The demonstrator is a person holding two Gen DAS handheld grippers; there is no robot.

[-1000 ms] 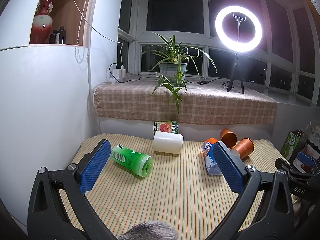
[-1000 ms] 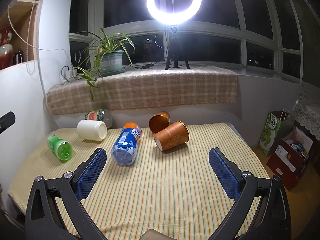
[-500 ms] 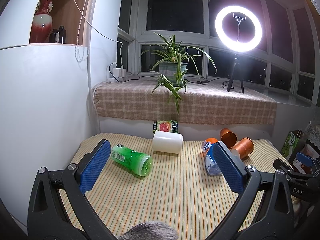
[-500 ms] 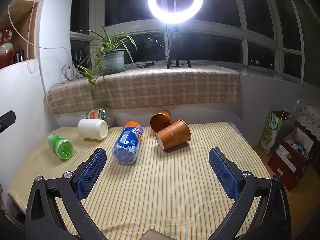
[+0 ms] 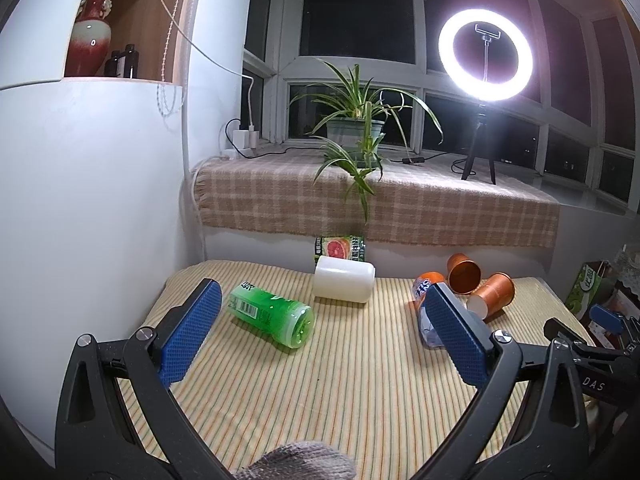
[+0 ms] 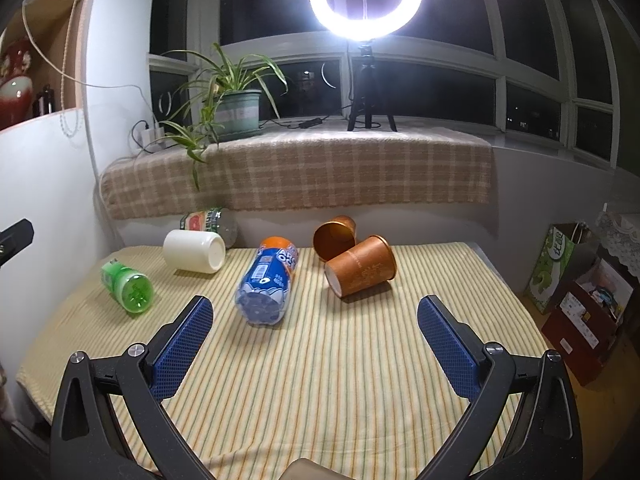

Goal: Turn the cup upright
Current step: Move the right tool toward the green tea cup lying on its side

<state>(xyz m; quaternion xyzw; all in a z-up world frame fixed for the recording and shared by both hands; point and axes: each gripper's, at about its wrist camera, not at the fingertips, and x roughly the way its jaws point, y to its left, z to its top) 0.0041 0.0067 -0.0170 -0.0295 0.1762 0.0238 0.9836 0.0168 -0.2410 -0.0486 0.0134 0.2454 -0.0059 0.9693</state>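
Observation:
Two orange paper cups lie on their sides on the striped table. The near cup (image 6: 362, 266) lies with its base toward me; the far cup (image 6: 335, 236) shows its open mouth. Both show in the left wrist view, the near cup (image 5: 491, 294) and the far cup (image 5: 463, 273). A white cup (image 6: 195, 250) lies on its side at the back left and also shows in the left wrist view (image 5: 345, 283). My right gripper (image 6: 314, 314) is open and empty, short of the cups. My left gripper (image 5: 322, 312) is open and empty over the table's left half.
A green bottle (image 5: 272, 314) and a blue-orange bottle (image 6: 269, 282) lie on the striped tablecloth (image 6: 320, 380). A labelled bottle (image 5: 340, 247) lies by the back wall. Plant (image 5: 354, 128) and ring light (image 5: 485, 54) stand on the sill. Boxes (image 6: 580, 288) sit on the floor right.
The right gripper has drifted slightly, so the cups sit a little further right in its view. The left gripper and the objects have not moved.

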